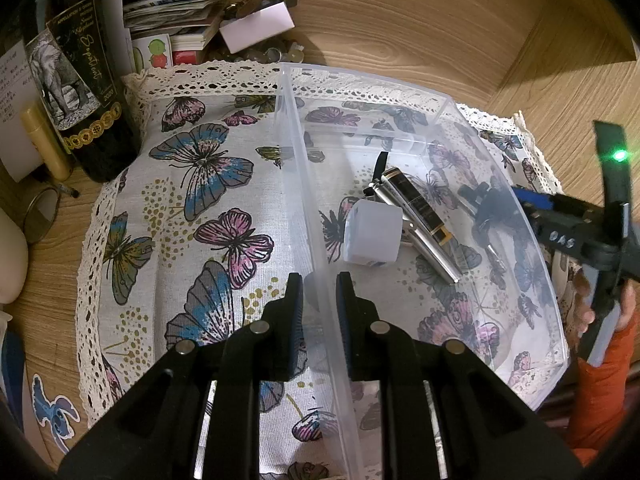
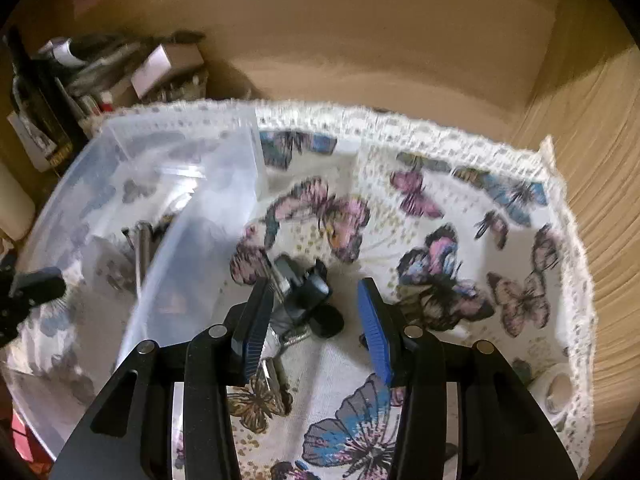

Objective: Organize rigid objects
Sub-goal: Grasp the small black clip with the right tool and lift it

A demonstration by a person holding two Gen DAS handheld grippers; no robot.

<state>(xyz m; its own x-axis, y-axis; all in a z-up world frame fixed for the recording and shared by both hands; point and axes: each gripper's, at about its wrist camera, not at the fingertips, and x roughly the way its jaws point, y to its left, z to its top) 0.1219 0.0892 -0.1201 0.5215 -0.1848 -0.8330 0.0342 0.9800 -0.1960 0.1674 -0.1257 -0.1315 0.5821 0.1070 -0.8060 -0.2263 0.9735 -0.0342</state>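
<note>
A clear plastic bin [image 1: 304, 152] sits on a butterfly cloth [image 1: 192, 208]. Inside lie a white cube [image 1: 372, 236], a black and gold tube [image 1: 420, 208] and a silver cylinder [image 1: 432, 252]. My left gripper [image 1: 319, 284] is shut on the bin's near wall, one finger on each side. My right gripper [image 2: 316, 300] is open, low over a black key bunch [image 2: 304, 296] that lies on the cloth just outside the bin [image 2: 192, 208]. The keys sit between its fingers, against the left finger. The right gripper also shows in the left wrist view [image 1: 532, 204] behind the bin's far wall.
A dark wine bottle [image 1: 80, 92], a stack of papers and boxes [image 1: 188, 16], and a small round mirror [image 1: 40, 216] crowd the wooden table [image 1: 400, 28] at the back left. A tape roll [image 2: 560, 392] lies at the cloth's right edge.
</note>
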